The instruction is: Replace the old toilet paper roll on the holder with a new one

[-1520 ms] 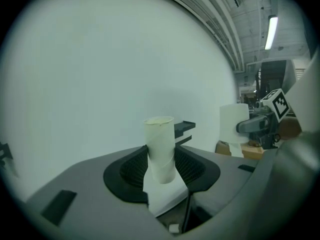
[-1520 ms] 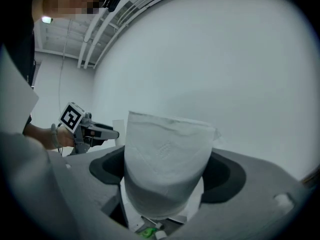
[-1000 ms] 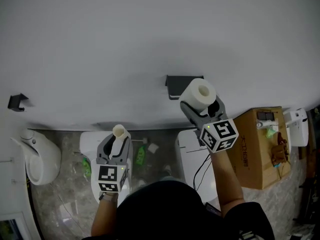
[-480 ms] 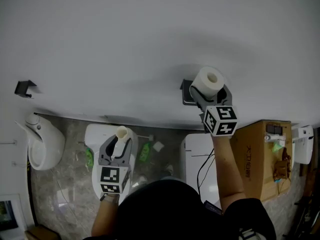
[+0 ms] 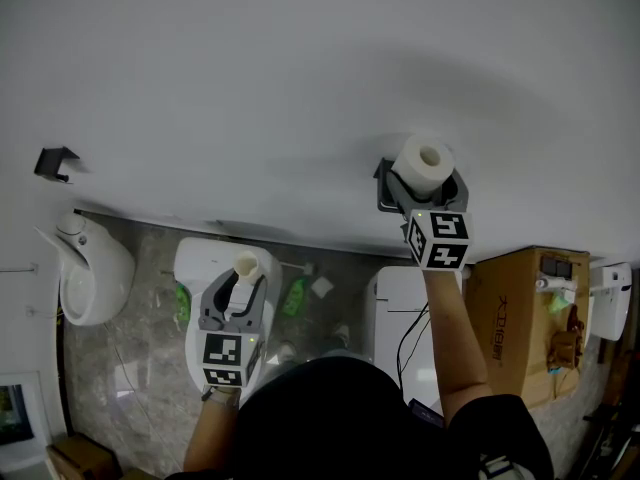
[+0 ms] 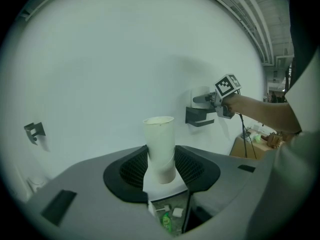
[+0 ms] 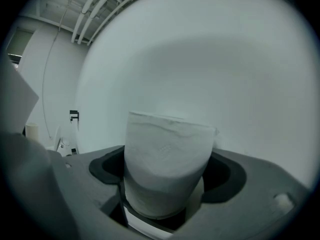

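Note:
My right gripper (image 5: pixel 427 183) is shut on a full white toilet paper roll (image 5: pixel 423 160), held upright right in front of the dark wall holder (image 5: pixel 384 185). In the right gripper view the roll (image 7: pixel 167 161) fills the space between the jaws and hides the holder. My left gripper (image 5: pixel 237 286) is shut on an empty cardboard tube (image 5: pixel 245 267), which stands upright between its pads. From the left gripper view I see that tube (image 6: pixel 161 148) up close, with the holder (image 6: pixel 199 116) and the right gripper (image 6: pixel 217 98) farther off at the wall.
A white wall takes up most of the head view. Below it are a urinal (image 5: pixel 85 273) at the left, a white toilet (image 5: pixel 205 273) under my left gripper, a second white fixture (image 5: pixel 395 313) and a cardboard box (image 5: pixel 520 318) at the right. A small dark bracket (image 5: pixel 55 162) sits on the wall, far left.
My right gripper has carried the full roll up and forward to the wall holder. The left gripper with the tube has shifted only slightly.

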